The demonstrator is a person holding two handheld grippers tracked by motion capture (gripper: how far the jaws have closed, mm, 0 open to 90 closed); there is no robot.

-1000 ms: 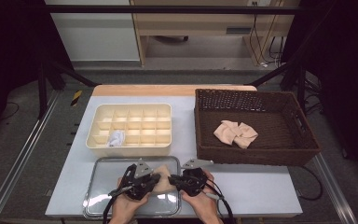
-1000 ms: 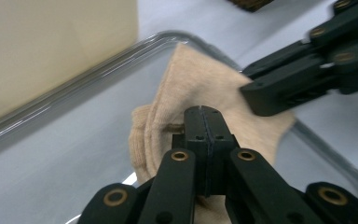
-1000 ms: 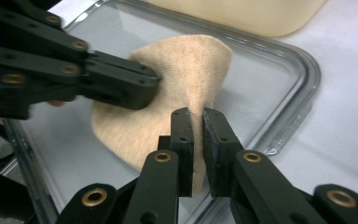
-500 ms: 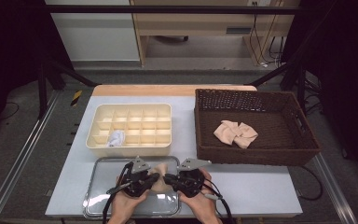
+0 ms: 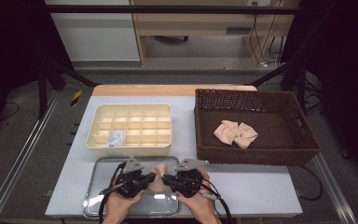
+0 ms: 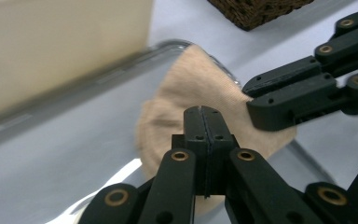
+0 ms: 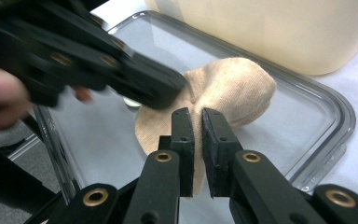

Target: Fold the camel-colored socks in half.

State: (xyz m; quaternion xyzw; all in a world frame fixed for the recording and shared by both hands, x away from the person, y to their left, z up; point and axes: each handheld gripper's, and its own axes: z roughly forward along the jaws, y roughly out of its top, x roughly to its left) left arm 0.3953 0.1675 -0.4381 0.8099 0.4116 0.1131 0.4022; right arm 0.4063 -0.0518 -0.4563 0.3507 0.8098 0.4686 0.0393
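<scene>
a tan sock [image 5: 158, 179] is held over the clear tray [image 5: 98, 198], at 6 o'clock on the table [image 5: 261, 184]. it is pinched tight by the left gripper [image 5: 150, 179] and by the right gripper [image 5: 166, 179], whose jaws are nearly closed.

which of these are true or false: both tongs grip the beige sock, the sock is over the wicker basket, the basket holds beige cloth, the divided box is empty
1. Both the left tongs and the right tongs grip the beige sock. True.
2. The sock is over the wicker basket. False: it is over the clear tray.
3. The basket holds a beige cloth. True.
4. The divided box is empty. False: a small white item lies in one front compartment.
</scene>
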